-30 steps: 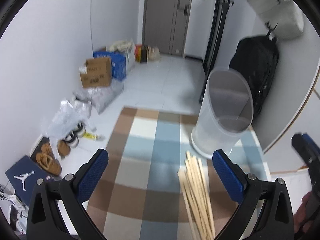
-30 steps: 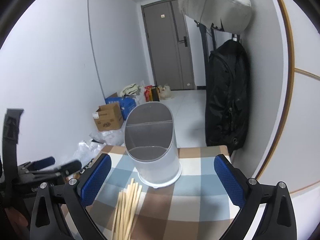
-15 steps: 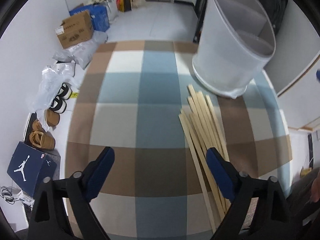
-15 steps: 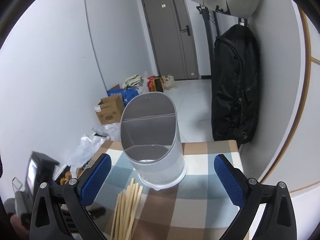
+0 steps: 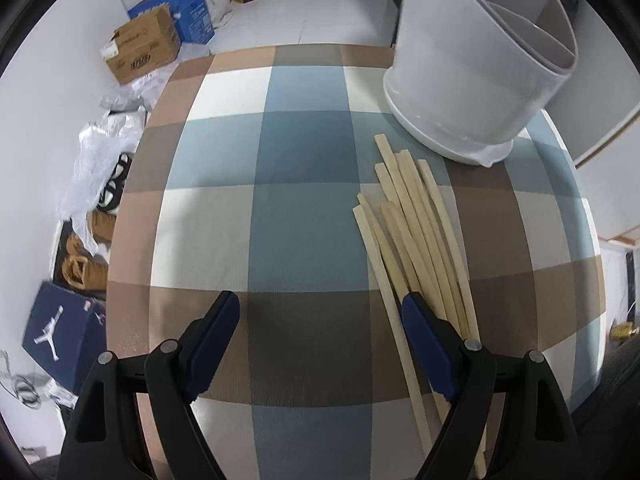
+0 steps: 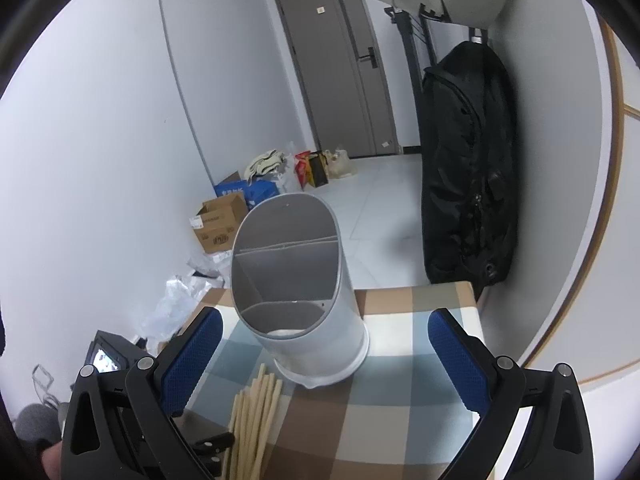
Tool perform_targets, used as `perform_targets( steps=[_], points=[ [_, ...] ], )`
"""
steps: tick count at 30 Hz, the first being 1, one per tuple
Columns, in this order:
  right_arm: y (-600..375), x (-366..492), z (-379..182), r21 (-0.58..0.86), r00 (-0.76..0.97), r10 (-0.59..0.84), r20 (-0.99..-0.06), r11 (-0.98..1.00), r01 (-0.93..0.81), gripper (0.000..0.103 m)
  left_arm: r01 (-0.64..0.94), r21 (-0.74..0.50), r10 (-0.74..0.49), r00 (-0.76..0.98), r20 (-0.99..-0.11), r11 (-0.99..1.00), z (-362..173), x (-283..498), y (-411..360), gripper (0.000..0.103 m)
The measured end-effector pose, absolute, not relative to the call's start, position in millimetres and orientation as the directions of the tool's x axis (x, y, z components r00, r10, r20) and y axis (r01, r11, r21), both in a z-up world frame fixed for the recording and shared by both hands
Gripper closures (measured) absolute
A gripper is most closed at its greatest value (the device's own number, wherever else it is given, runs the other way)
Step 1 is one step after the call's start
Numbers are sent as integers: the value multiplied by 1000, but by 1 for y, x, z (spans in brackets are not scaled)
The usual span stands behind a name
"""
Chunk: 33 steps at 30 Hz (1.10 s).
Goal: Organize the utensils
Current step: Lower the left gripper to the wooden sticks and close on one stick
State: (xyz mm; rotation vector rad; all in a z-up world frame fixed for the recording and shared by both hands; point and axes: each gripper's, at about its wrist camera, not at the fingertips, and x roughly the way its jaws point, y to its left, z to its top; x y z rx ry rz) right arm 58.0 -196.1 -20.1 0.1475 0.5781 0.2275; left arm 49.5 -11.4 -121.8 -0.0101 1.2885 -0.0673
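Over the checked tablecloth (image 5: 304, 216), left gripper (image 5: 320, 312) is closing with nothing between its jaws yet, angling toward the wooden chopsticks (image 5: 416, 232) lying beside the divided holder (image 6: 296, 280); right gripper (image 6: 324, 332) is hanging wide, empty.

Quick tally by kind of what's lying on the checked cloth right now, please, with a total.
White utensil holder: 1
Wooden chopsticks: about 8 (they overlap, so the count is not certain)
Total: about 9

Jumpman logo on blue shoebox (image 5: 60, 330)
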Motion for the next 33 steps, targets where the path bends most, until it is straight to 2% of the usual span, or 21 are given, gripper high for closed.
perform_targets(
  steps=[2,5,22,23,24,26,33],
  points=[
    [-197,58,-20,199,815,249,-523,966,-167,0,26,-67,-72,271,-960,997,-123,51,-9,26],
    [-201,56,-18,206,817,252,-519,964,-166,0,27,-20,-26,277,-960,999,-122,52,-10,39],
    [-212,51,-12,240,822,260,-507,958,-155,0,-43,-9,7,336,-942,999,-126,73,-7,42],
    [-213,51,-13,242,821,259,-510,958,-152,0,-38,-10,4,340,-941,999,-125,73,-7,50],
    [-214,51,-13,246,818,261,-513,957,-152,0,-27,-14,-4,345,-938,1000,-123,73,-8,69],
    [-214,51,-16,253,809,270,-523,955,-156,0,-2,-29,-26,344,-938,1000,-122,75,-7,96],
    [-204,54,-37,269,734,314,-602,945,-183,0,-81,-201,-160,359,-919,976,-116,74,16,101]
  ],
)
